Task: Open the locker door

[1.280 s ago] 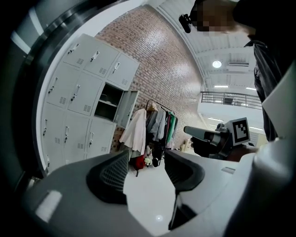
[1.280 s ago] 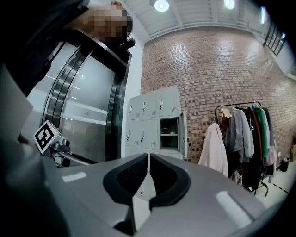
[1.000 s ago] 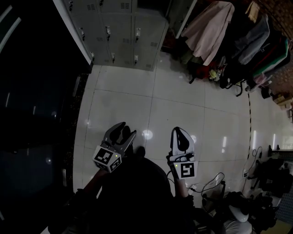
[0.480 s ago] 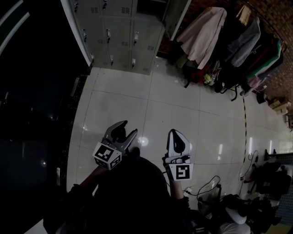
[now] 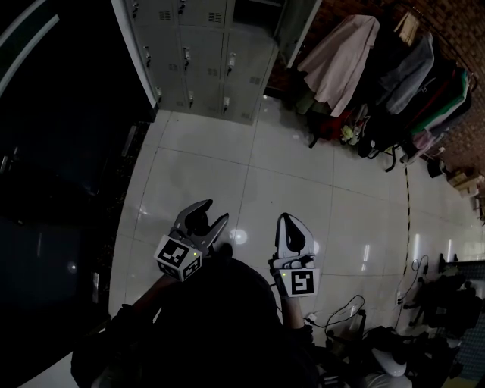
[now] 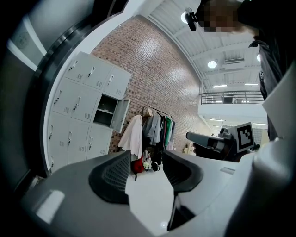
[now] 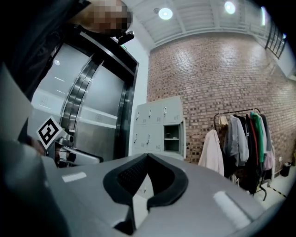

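A bank of grey lockers [image 5: 201,53] stands across the tiled floor, far from both grippers. One upper compartment [image 5: 254,11] is open, its door [image 5: 299,23] swung out to the right. The same lockers [image 6: 78,115] and open compartment [image 6: 105,110] appear in the left gripper view, and again as lockers [image 7: 157,125] in the right gripper view. My left gripper [image 5: 214,211] is held low in front of the body; its jaws [image 6: 147,157] are closing with nothing between them. My right gripper [image 5: 289,218] sits beside it, shut and empty [image 7: 147,155].
A clothes rack [image 5: 379,61] full of coats and jackets stands right of the lockers. A dark glass wall [image 5: 61,151] runs along the left. Cables and equipment [image 5: 356,303] lie on the floor at the lower right. White floor tiles [image 5: 303,182] lie between me and the lockers.
The left gripper's jaws have narrowed. The head view has shifted slightly, with the lockers sitting a little further right. The right gripper has stayed shut.
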